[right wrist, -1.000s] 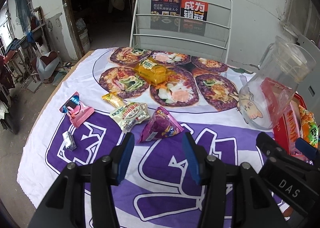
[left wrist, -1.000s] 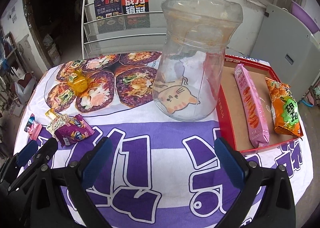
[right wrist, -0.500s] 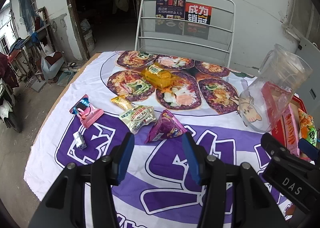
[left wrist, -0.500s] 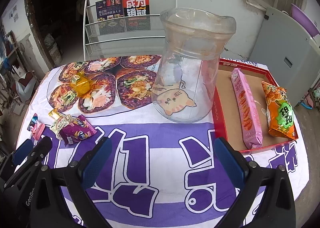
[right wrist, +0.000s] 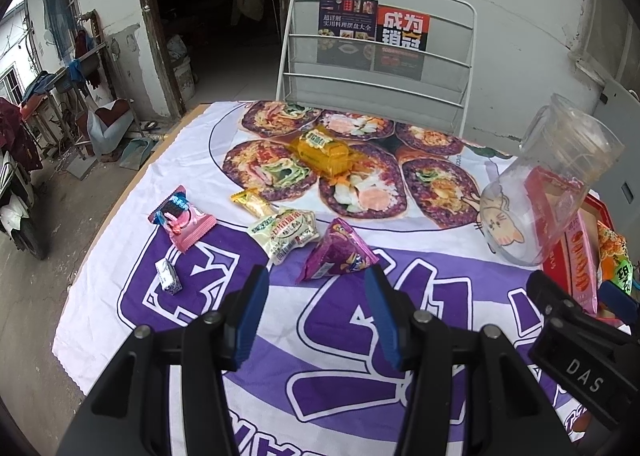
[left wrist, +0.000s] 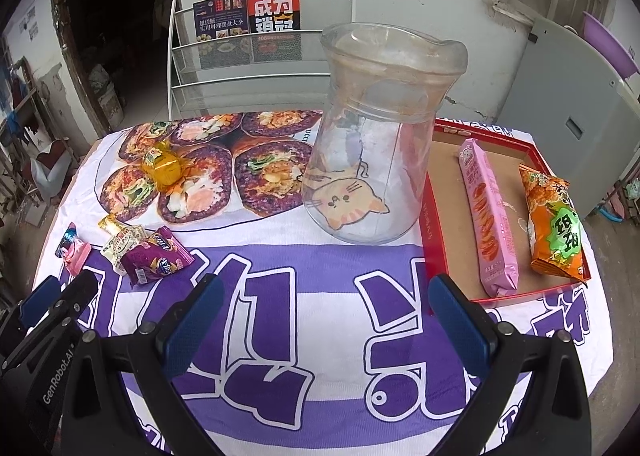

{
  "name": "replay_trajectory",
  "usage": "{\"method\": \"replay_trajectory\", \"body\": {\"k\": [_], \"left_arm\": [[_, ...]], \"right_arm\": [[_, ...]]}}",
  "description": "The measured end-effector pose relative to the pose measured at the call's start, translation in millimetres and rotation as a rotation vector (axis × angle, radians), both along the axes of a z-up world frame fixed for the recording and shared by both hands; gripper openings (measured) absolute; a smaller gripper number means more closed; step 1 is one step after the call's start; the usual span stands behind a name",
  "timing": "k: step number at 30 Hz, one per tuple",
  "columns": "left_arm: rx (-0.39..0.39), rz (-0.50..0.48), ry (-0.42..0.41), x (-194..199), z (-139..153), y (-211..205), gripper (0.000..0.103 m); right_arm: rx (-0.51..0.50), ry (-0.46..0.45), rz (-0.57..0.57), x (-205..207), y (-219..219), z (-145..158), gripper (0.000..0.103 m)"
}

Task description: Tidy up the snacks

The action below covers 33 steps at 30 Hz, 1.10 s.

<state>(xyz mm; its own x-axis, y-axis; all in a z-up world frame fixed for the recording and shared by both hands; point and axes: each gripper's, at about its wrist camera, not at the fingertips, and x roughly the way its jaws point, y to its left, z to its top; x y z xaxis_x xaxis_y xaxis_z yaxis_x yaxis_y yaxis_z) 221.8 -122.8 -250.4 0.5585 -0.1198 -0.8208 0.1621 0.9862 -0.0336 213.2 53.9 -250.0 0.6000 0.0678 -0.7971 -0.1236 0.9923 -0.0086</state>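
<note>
Now | left gripper [left wrist: 320, 320] jaws wide apart, empty | right gripper [right wrist: 316, 312] jaws parted, empty | purple triangular foil snack packet [right wrist: 336, 252] on purple-white tablecloth [right wrist: 440, 280], just beyond right fingertips | red cardboard tray [left wrist: 436, 232] holds two snacks

Each hand-held tool is a black plastic clamp with two thick arms that end in flat blue pads. On the left gripper [left wrist: 324, 316] the pads [left wrist: 188, 324] are long, rounded blue blocks, and round silver screws sit on the black arms just behind them. The right gripper [right wrist: 316, 312] is built the same way, with silver screws at each joint. Seen from the side, one clamp body bears white lettering "GenRobot.AI" and the other "DAS".
</note>
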Motion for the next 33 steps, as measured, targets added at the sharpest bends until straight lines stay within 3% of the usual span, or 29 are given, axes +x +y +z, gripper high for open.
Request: {"method": "replay_trajectory", "body": {"k": [33], "left_arm": [[-0.014, 0.011, 0.020, 13.0, -10.2, 13.8, 0.103]], "right_arm": [[0.002, 0.017, 0.024, 9.1, 15.1, -4.5, 0.049]]}}
